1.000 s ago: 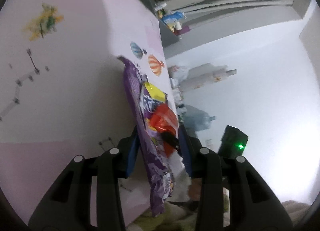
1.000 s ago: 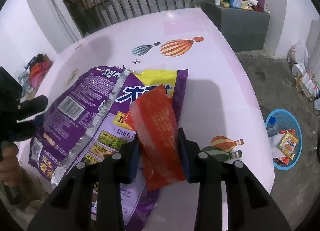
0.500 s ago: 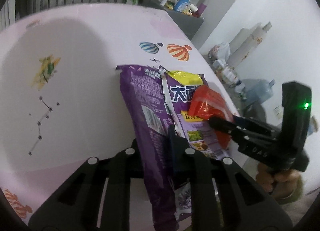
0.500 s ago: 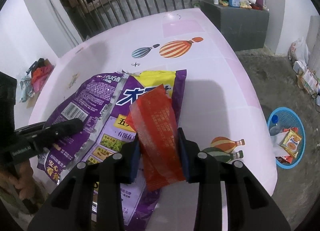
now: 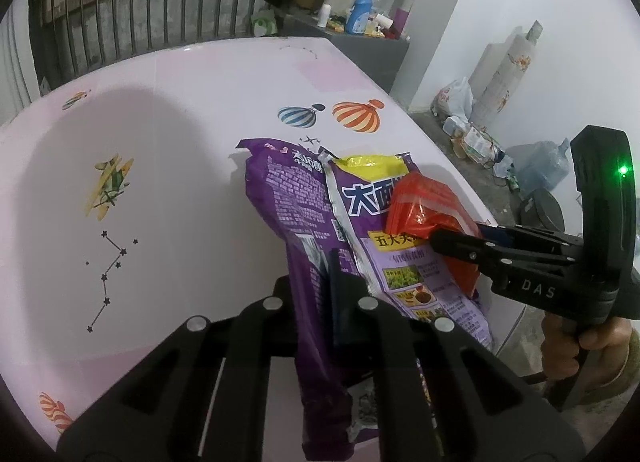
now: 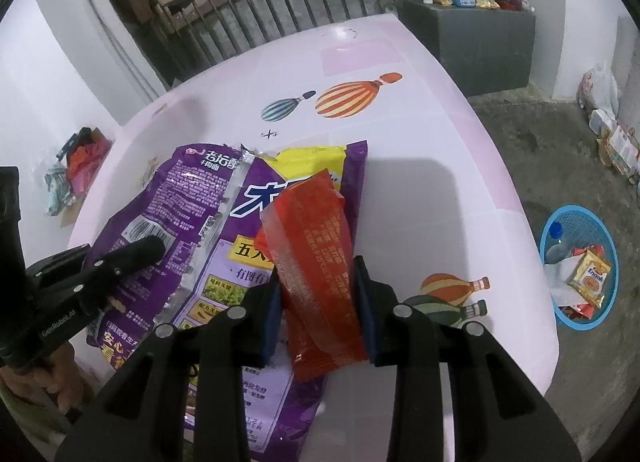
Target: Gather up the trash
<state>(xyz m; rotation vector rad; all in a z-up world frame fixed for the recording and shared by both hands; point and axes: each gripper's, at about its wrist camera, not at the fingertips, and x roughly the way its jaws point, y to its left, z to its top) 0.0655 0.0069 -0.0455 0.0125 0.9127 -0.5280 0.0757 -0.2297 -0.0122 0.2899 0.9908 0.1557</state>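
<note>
Jaws, left gripper (image 5: pixel 316 294): we find them closing, all but together, on a fold of the purple snack bag (image 5: pixel 312 246) at its near end, the film pinched between them. Jaws, right gripper (image 6: pixel 318 298): part open, one pad against each long side of the red wrapper (image 6: pixel 316 262); we cannot tell how firmly they press. Location: both pieces of trash are over the near part of the pink surface (image 6: pixel 420 142), the red wrapper on top of the purple bag, whose far end rests on the surface. Orientation: the purple bag's long axis runs from the left jaws away toward the printed balloons, its torn mouth at the far end; the red wrapper's long axis runs nearly the same way, leaning a little toward the bag's printed front. Hazards, as we judge them: the slick film may slide out of the left pinch, since only a thin fold is caught; the red wrapper may drop from a light side grip if tilted; lifting one piece may drag the other off the edge. The blue basket (image 6: pixel 540 246) stands on the floor beyond the surface's right edge, so a loose release may miss it.
</note>
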